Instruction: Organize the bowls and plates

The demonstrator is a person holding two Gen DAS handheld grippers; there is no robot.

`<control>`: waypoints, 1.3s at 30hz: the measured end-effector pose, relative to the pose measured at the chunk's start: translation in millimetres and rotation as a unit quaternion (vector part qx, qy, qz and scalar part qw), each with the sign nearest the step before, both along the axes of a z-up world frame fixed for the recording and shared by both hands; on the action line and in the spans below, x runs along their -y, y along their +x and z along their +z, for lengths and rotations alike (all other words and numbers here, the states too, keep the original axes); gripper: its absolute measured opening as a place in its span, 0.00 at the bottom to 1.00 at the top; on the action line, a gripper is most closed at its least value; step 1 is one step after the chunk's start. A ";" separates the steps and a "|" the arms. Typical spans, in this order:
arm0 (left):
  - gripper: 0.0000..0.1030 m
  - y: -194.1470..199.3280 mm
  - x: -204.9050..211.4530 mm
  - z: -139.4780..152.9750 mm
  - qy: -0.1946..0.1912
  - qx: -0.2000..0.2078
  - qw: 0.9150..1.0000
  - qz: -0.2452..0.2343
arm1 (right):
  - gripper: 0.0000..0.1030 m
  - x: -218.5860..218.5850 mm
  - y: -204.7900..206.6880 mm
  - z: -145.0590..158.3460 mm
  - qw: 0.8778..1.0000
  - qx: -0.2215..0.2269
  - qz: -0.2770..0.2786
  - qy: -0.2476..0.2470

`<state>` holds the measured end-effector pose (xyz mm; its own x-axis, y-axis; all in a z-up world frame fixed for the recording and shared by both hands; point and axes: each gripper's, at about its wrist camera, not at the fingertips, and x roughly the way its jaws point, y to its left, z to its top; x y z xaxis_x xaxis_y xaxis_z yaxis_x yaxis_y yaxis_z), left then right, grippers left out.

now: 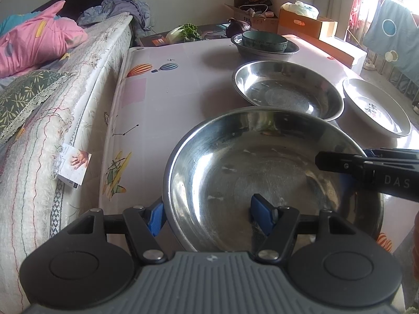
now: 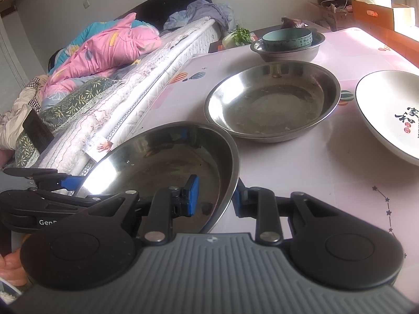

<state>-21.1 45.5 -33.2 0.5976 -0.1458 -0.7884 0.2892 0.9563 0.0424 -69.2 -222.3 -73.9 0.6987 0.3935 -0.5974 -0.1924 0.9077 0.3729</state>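
steel basin (image 1: 262,172) rim straddled by left gripper (image 1: 209,216), unclenched; right gripper (image 2: 214,196) grasping rim.

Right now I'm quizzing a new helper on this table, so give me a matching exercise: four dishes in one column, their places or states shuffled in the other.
1. nearest steel plate
2. middle steel plate
3. white plate
4. teal bowl

a. sits inside the steel basin
b. painted characters, far right
c. rim between the fingers of the right gripper
d. empty, standing free on the table

Pairs: 1-c, 2-d, 3-b, 4-a
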 end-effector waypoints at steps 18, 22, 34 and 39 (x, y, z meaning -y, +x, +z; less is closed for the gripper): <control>0.66 15.5 29.3 22.5 0.001 0.037 0.999 -0.037 | 0.26 28.4 1.7 18.4 0.999 0.022 -0.036 0.011; 0.66 19.3 39.1 25.9 0.002 0.045 0.998 -0.048 | 0.26 37.8 2.0 21.3 0.998 0.026 -0.049 0.013; 0.66 32.8 62.4 28.3 -0.002 0.052 0.996 -0.068 | 0.27 63.1 9.6 21.4 0.996 0.031 -0.077 0.020; 0.66 41.8 68.7 31.8 -0.008 0.060 0.996 -0.071 | 0.27 69.4 16.0 22.8 0.996 0.031 -0.081 0.020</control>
<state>20.7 -23.1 -1.4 0.6599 -0.2483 -0.7091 0.4161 0.9067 0.0697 -53.2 -291.8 -51.1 0.7901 0.2952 -0.5372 -0.0686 0.9135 0.4011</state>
